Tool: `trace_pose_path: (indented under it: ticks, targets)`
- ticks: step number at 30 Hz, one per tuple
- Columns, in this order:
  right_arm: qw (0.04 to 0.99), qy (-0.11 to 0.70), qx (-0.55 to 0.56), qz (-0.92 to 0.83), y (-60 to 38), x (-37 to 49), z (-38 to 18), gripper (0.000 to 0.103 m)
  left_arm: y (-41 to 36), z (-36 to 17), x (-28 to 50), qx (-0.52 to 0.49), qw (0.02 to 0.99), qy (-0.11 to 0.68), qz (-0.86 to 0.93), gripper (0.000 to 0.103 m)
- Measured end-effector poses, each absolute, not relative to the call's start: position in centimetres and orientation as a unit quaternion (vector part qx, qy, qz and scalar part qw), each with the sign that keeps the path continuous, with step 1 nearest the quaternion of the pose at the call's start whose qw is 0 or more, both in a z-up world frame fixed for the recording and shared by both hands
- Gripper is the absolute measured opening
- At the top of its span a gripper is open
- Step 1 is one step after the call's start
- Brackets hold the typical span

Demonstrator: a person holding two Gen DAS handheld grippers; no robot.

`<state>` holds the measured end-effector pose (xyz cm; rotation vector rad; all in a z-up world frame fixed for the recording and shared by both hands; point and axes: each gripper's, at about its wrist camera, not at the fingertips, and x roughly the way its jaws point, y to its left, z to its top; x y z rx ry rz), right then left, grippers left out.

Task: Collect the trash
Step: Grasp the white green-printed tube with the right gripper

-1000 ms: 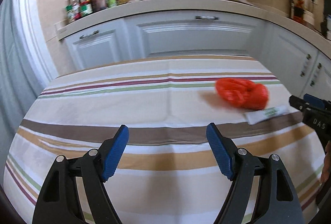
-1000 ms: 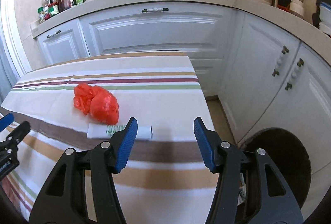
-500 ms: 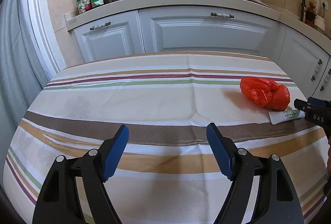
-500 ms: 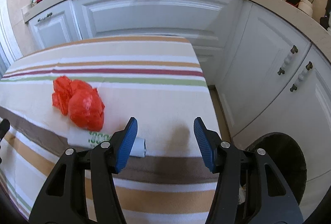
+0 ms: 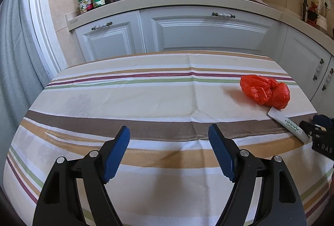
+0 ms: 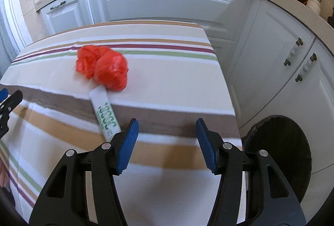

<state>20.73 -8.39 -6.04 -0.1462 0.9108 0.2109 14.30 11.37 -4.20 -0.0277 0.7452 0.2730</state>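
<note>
Striped tablecloth point(image 5: 146, 100) is spreading under both tongs. I'm holding the left gripper point(image 5: 169, 155) wide open, gripping nothing; the right gripper point(image 6: 167, 144) is likewise gaping empty. White tube point(image 6: 104, 115) is lying just past its left finger, touching the red crumpled bag point(image 6: 104, 67) beyond.

Red bag point(image 6: 102, 67) blurred; tube's point(image 6: 105, 114) near end hidden behind gripper.

Crinkly glossy plastic bag point(image 5: 265, 92), matt woven tablecloth point(image 5: 133, 100)
</note>
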Motion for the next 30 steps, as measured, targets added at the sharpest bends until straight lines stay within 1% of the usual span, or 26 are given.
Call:
trace_pose_path:
  ticks: [6,15,26,27,30]
  targets:
    - [0.893,0.434,-0.065,0.101,-8.5,19.2,-5.8,0.055,11.6,-4.2,13.9,-0.015,0.921,0.364,0.137,0.075]
    - [0.906,0.405,-0.049,0.115,-8.2,18.4,-3.9,0.055,12.4,-3.8,13.2,-0.017,0.922,0.359,0.147,0.075]
    - [0.891,0.424,-0.064,0.148,-5.2,18.8,-5.4,0.055,14.2,-4.4,12.5,-0.019,0.915,0.365,0.17,0.075]
    - [0.89,0.427,-0.065,0.148,-5.2,18.9,-5.6,0.054,14.3,-4.5,12.5,-0.02,0.915,0.366,0.17,0.075]
    - [0.884,0.437,-0.066,0.152,-5.0,19.2,-6.0,0.038,14.4,-4.5,12.5,-0.023,0.915,0.366,0.17,0.075]
